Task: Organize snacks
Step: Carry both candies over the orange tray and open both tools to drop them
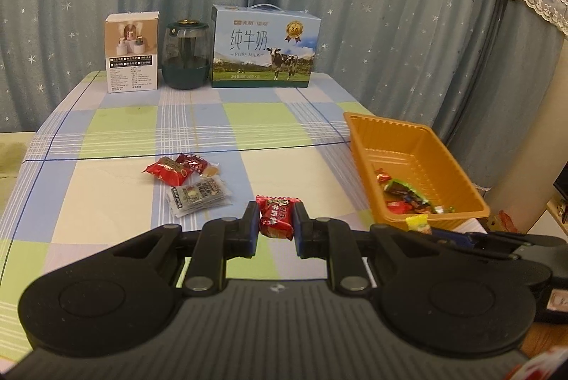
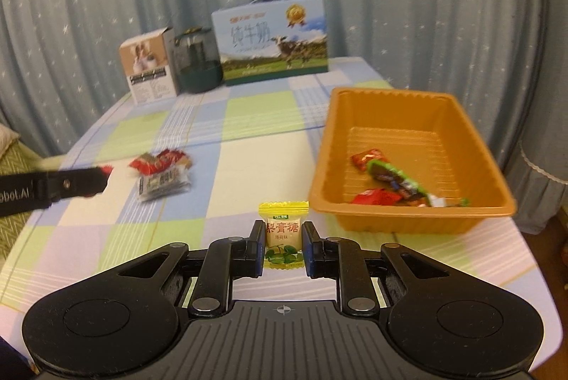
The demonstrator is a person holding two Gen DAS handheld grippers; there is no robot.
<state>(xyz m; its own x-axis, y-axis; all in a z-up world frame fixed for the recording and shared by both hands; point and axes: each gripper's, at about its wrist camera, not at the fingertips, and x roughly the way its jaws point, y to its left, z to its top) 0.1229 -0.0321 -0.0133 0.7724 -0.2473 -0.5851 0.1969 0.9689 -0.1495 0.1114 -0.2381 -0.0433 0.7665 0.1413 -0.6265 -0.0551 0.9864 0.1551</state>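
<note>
- left gripper (image 1: 276,228): jaws pinch a red snack packet (image 1: 276,216) from both sides, held above the checked tablecloth (image 1: 106,202), left of the orange tray (image 1: 419,146).
- right gripper (image 2: 283,247): jaws pinch a yellow pear-candy packet (image 2: 283,234), upright, near the tray's front left corner, outside it.
- orange tray, right side of the table: contains several wrapped snacks (image 2: 394,183), red and green, gathered toward its near end.
- loose snack pile (image 1: 188,181): red packets and a grey-printed sachet on the cloth, left of centre, well apart from the tray.
- far edge of the table: small white box (image 1: 132,51), dark green jar (image 1: 185,55), milk carton (image 1: 264,48), in a row before the starred curtain (image 1: 390,7).
</note>
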